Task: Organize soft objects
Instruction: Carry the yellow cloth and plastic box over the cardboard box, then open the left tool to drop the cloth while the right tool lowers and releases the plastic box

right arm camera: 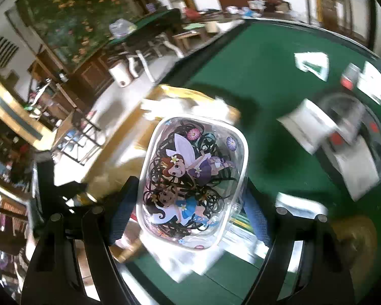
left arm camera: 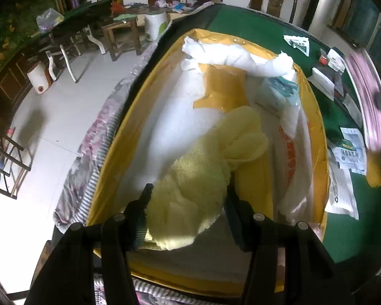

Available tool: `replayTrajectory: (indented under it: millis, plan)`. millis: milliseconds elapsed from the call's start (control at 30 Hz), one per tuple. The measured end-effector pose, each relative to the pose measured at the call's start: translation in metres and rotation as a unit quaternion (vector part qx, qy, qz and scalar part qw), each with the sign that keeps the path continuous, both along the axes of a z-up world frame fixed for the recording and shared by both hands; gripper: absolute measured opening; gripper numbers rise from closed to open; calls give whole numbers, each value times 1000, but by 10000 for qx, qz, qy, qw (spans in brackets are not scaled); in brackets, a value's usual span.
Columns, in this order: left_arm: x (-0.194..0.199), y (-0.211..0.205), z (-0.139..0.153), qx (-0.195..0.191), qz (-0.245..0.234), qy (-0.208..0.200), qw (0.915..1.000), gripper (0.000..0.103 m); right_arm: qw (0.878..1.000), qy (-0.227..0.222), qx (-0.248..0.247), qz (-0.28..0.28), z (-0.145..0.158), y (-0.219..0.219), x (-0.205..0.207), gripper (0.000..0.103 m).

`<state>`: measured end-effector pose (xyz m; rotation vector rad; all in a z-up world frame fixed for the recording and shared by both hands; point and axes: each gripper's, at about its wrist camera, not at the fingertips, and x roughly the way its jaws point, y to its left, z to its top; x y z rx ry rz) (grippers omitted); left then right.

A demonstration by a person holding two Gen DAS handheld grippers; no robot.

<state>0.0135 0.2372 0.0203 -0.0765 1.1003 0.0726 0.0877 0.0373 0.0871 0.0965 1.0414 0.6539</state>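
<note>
Yellow towel (left arm camera: 190, 185) sits low-centre in the left wrist view, clenched between the left gripper (left arm camera: 188, 198) fingers (left arm camera: 144, 203), which press its fluffy sides; it hangs over the open yellow box (left arm camera: 109, 152) that fills mid-frame. Inside the box: white padding (left arm camera: 165, 127) along the walls, a white roll (left arm camera: 241, 61) across the far rim, and a teal-printed packet (left arm camera: 279, 94) at upper right. Box rests on the green surface (left arm camera: 254, 30), w/ a patterned cloth (left arm camera: 89, 152) along its left side and papers (left arm camera: 350, 147) scattered at right. In the right wrist view, the right gripper (right arm camera: 190, 211) grasps a clear pouch (right arm camera: 193, 183) w/ cartoon fairy print, blue-padded fingers (right arm camera: 124, 208) against both its sides, frame centre. Behind it, blurred, the yellow box (right arm camera: 170, 94) at centre-left and the green surface (right arm camera: 254, 76) to the right. Blurred white packets (right arm camera: 307, 127) lie at right; can't tell what they are.
</note>
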Motion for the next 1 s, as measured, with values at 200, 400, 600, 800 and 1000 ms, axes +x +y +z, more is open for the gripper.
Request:
replayTrajectory:
  millis: [200,400,600,800,1000]
  plan:
    - [-5,2,-2,-117,-49,-29,9999,54,9991,-101,74,414,6,55,21,80]
    - [-9,2,1,-311,-76,-98,9994,54,9992,-11,-338,190,-8,76,60,80]
    - [-9,3,2,-334,-111,-118,9993,54,9983,206,-545,14,-35,77,78,80]
    - [-8,3,3,-317,-86,-111,9994,58,9976,259,-632,-114,-44,71,84,81]
    - [-10,4,7,-172,44,-121,9998,68,9987,193,-437,-156,-36,61,78,82]
